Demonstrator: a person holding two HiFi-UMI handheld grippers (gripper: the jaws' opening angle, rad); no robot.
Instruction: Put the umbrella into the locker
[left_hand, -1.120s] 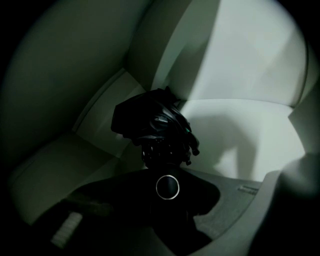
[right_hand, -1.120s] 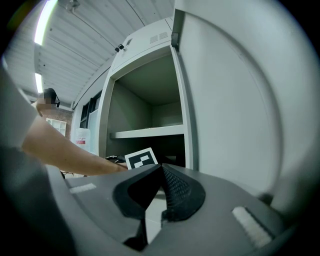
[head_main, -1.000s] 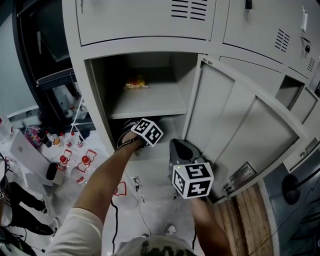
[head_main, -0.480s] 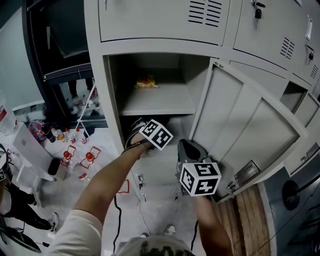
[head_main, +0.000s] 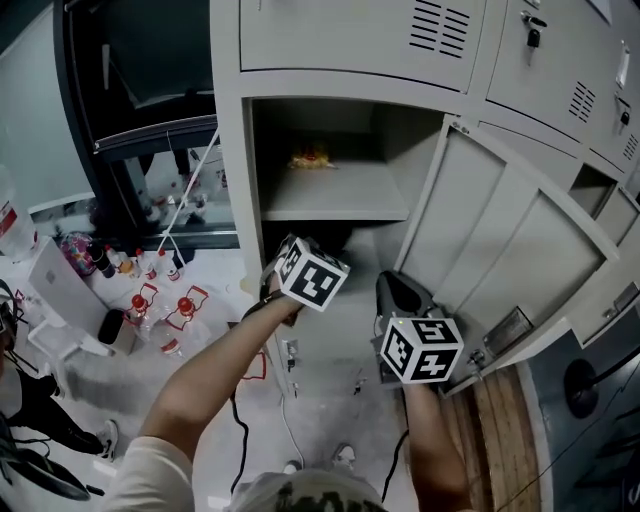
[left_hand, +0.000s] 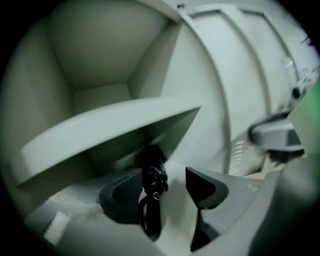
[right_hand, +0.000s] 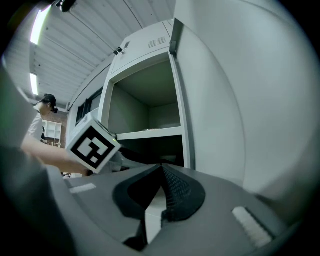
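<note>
Grey steel lockers fill the background, and one locker (head_main: 232, 180) stands with its door (head_main: 500, 240) swung out to the right. Inside, a shelf (head_main: 335, 195) splits it into an upper and a lower compartment. A small yellow packet (head_main: 313, 157) lies at the back of the upper one.

The umbrella (left_hand: 152, 172) is in the lower compartment, under the shelf. It is black and folded, with its strap loop hanging towards the camera in the left gripper view.

The left gripper (left_hand: 165, 175) is held at the mouth of that lower compartment, tilted a little downward. Its jaws have just been opening and now stand wide apart. The umbrella shows in the gap between them, close beside the left jaw and clear of the right one. Neither pad presses on it, and I cannot tell whether the left jaw touches it.

The right gripper (right_hand: 161, 172) is held near level, just in front of the door's inner face and to the right of the left gripper. Its jaw tips meet, with nothing between them.

Below the lockers the pale floor (head_main: 320, 400) carries thin cables (head_main: 236, 430). Off to the left, well apart from the locker, stands a cluster of red-capped bottles (head_main: 160, 300).
</note>
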